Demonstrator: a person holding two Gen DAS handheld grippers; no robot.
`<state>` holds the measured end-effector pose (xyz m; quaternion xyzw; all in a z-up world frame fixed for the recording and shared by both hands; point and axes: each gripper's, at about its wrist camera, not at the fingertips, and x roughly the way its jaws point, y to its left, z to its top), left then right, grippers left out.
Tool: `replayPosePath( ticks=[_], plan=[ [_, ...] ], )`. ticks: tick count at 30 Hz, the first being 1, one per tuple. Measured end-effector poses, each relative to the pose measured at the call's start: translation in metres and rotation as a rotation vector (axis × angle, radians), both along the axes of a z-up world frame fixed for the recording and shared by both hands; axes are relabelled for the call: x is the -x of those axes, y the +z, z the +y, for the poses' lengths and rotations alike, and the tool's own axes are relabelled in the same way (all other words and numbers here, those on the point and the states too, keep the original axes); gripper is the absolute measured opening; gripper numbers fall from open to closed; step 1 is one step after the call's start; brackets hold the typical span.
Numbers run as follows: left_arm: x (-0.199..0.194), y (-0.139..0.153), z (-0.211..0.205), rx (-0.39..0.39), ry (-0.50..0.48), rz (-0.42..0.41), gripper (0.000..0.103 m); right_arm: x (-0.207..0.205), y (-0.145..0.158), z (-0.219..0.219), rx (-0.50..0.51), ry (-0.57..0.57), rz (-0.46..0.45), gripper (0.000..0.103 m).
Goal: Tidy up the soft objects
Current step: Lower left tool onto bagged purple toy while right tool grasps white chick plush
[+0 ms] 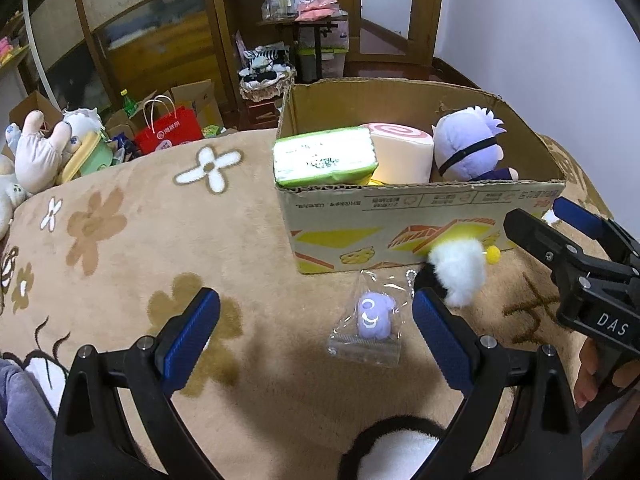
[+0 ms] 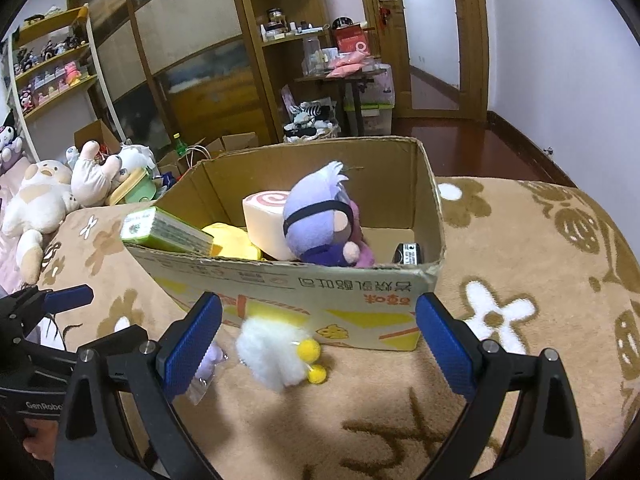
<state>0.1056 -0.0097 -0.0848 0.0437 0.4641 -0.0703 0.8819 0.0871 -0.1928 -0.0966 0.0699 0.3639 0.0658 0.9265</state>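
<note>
- A cardboard box is seen standing on a tan flowered blanket.
- Four items are noted inside the box: a green pack, a pink-swirl roll cushion, a purple-haired doll and a yellow plush. This part of the sorting is judged done.
- Two items are found outside, just in front of the box: a white fluffy toy with yellow feet, and a small purple toy in a clear bag beside it.
- The left claw is spread wide and empty, held low over the blanket near the bagged toy.
- The right claw is likewise spread and empty, with the white toy lying between its fingers but not gripped.
- More stuffed animals are seen piled at the far left, well apart from the box; whether they belong to the job cannot be told.
- The task is judged well advanced, with at least two pieces left.
</note>
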Motion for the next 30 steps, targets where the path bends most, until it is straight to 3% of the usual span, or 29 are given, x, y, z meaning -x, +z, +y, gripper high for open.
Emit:
replayPosePath(
  ticks=[8,30],
  plan=[
    [-0.013,-0.011,0.000,0.033,0.000,0.035,0.096,-0.002,-0.005,0.000,-0.015,-0.003,0.032,0.102],
    [-0.026,-0.051,-0.017,0.014,-0.062,0.150,0.096,-0.013,-0.040,0.011,-0.059,0.021,0.149,0.102]
  ],
)
